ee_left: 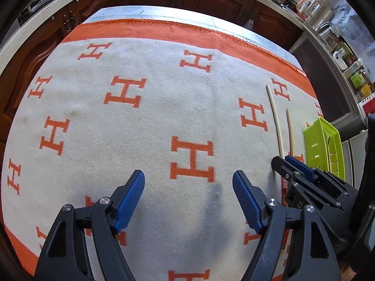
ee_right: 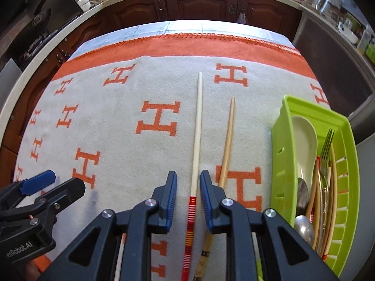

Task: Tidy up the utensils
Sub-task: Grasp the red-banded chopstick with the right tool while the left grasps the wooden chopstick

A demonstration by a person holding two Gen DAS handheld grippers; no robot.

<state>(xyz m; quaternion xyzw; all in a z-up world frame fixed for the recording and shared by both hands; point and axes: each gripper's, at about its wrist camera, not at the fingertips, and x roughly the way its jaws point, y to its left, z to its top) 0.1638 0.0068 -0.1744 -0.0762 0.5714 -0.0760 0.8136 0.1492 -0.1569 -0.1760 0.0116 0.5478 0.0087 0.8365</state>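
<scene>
The right gripper (ee_right: 188,201) straddles the pale chopstick (ee_right: 198,126) lying on the cloth (ee_right: 117,126), its pads apart and not pressing it. The left gripper (ee_left: 188,201) hangs wide and empty over bare cloth to the left. A thinner chopstick (ee_right: 228,140) lies just right, its near end under the right finger, so closing could catch both. The round stick may also roll or pivot before reaching the green tray (ee_right: 280,152) on the right.
</scene>
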